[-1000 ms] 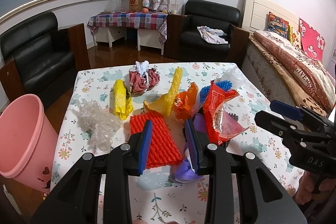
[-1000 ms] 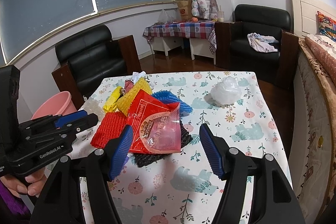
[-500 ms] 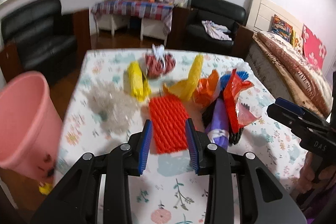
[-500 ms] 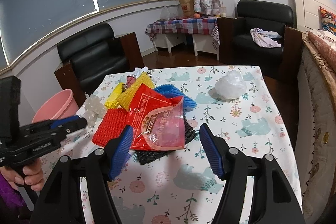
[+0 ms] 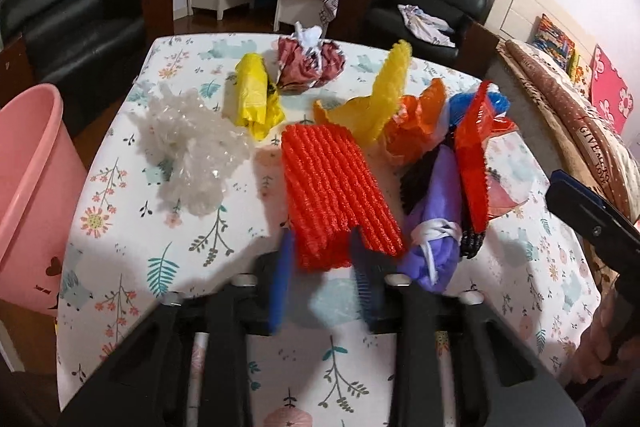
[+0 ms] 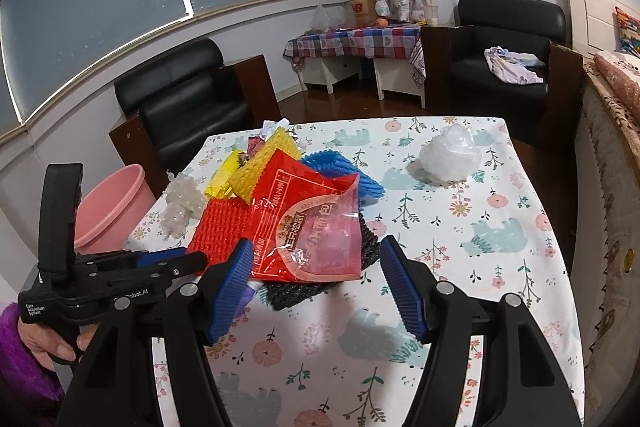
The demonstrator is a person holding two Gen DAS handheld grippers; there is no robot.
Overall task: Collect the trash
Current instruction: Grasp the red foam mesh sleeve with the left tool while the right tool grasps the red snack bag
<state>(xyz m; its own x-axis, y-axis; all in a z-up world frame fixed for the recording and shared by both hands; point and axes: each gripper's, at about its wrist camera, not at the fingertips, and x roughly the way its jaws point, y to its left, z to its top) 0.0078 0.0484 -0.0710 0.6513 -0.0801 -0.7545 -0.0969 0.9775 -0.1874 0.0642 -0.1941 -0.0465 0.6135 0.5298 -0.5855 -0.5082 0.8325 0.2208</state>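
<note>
A red foam net [image 5: 332,187] lies in the middle of the floral table [image 5: 132,227]. My left gripper [image 5: 323,267] is closing its blue pads on the net's near end, which is bunched between them. From the right wrist view the left gripper [image 6: 172,263] reaches the net [image 6: 220,227] from the left. My right gripper [image 6: 320,291] hovers open over the near edge of a red snack bag [image 6: 308,223], gripping nothing. Around the net lie a clear plastic wad [image 5: 188,147], a yellow bag [image 5: 252,95], a yellow net [image 5: 384,95], an orange wrapper [image 5: 416,123] and a purple bag [image 5: 436,223].
A pink bin [image 5: 28,187] stands on the floor at the table's left edge. A white plastic ball [image 6: 450,155] sits alone at the far right of the table. A blue net [image 6: 340,167] and a black net [image 6: 296,293] lie under the snack bag. Armchairs and a bed surround the table.
My left gripper has dropped forward onto the red net's near end and narrowed its jaws around it. The right gripper has stayed put, open.
</note>
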